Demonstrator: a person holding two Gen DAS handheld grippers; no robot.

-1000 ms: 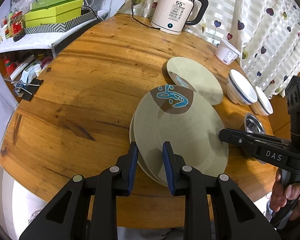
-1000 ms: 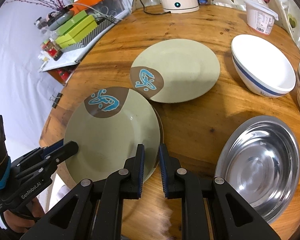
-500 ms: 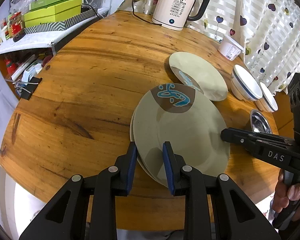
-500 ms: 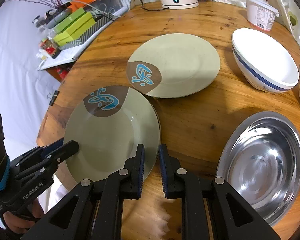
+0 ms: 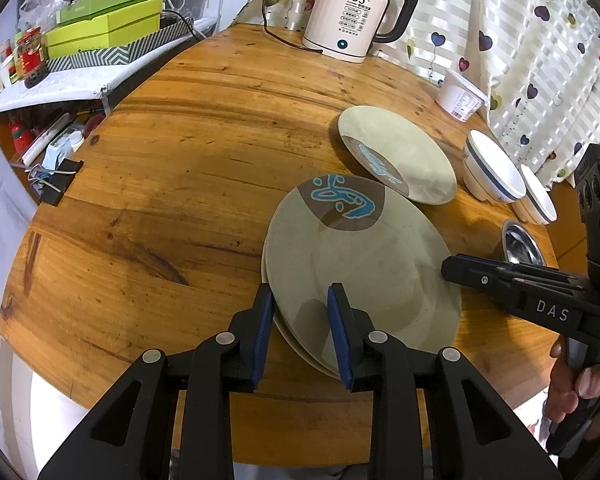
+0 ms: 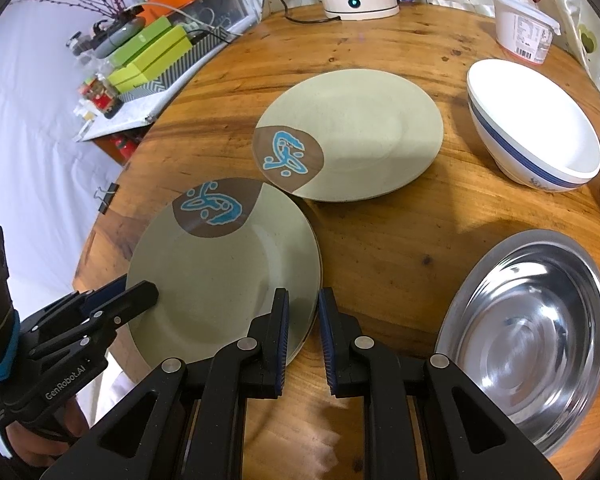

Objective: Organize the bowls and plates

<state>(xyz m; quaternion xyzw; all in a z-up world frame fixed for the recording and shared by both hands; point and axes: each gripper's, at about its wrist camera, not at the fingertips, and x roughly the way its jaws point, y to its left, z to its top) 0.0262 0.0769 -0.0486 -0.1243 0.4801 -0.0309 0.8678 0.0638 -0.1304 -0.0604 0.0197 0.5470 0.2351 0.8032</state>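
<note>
Two stacked plates (image 6: pixel 224 276) lie flat at the desk's (image 5: pixel 180 168) near edge, brown emblem pointing away. The left gripper (image 5: pixel 300 332), its jaws opening, straddles their rim; the right gripper (image 6: pixel 303 340) clamps the opposite rim. A third plate (image 6: pixel 352 136) lies beyond. The steel bowl (image 6: pixel 528 332) and white bowl (image 6: pixel 536 124) are empty.

A: What lies between the jaws?
B: A matt, speckled, pale green plate (image 6: pixel 220 276) on a glossy wooden table (image 6: pixel 380 236).
A: And to the right of the right jaws?
B: A polished metal bowl (image 6: pixel 528 332); beyond it, a glossy white bowl (image 6: pixel 532 124).
</note>
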